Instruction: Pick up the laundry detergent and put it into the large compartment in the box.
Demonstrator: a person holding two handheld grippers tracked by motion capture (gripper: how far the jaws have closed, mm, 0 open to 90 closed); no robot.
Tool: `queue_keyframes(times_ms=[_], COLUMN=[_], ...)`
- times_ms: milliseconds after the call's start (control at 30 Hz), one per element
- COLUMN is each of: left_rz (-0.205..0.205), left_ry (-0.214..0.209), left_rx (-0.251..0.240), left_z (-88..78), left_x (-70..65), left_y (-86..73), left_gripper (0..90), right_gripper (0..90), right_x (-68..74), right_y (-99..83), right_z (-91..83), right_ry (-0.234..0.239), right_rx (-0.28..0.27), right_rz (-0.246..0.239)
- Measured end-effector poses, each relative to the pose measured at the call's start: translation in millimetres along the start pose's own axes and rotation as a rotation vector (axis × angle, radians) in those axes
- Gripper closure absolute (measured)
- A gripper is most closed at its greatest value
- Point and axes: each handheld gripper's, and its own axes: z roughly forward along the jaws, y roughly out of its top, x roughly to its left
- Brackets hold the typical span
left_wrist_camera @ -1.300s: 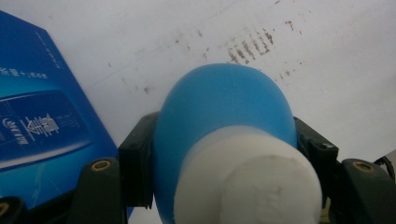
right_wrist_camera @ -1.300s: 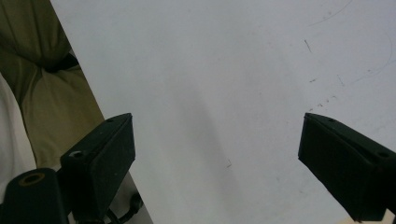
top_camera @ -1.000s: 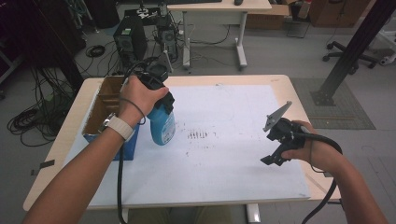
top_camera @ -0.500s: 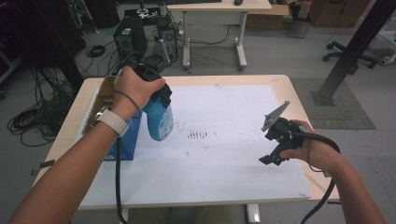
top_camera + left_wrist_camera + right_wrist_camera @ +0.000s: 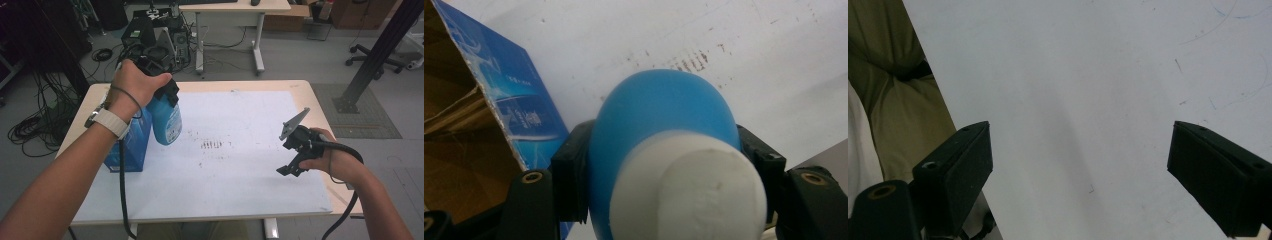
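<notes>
Lifting blue bottle [image 5: 166,119] clamped in left tool [image 5: 159,80] beside blue carton [image 5: 131,145]; right tool [image 5: 292,150] wide, empty; next, setting down on worktop [image 5: 240,165].

The print on the blue box [image 5: 519,107] is too blurred to read

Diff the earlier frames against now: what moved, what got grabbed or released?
The left gripper, shut on the blue bottle throughout, has lifted it higher beside the blue box; in the high view the bottle's base now hangs clear of the white mat. Nothing was taken or released. The right gripper stays open and empty over the mat's right side, and the box has not shifted.
</notes>
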Motion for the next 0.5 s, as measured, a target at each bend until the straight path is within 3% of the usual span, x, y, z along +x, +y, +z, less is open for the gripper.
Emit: queue_keyframes(times_ms=[500], left_rz=[-0.047], left_ry=[0.018], left_rx=[-0.025], left_z=[-33.4], left_x=[13.3], left_y=[-0.5], left_gripper=[37.4], right_gripper=[11.0], right_x=[-0.2], right_y=[1.0], right_z=[1.3], right_ry=[-0.002], right_rx=[-0.007], right_rz=[-0.005])
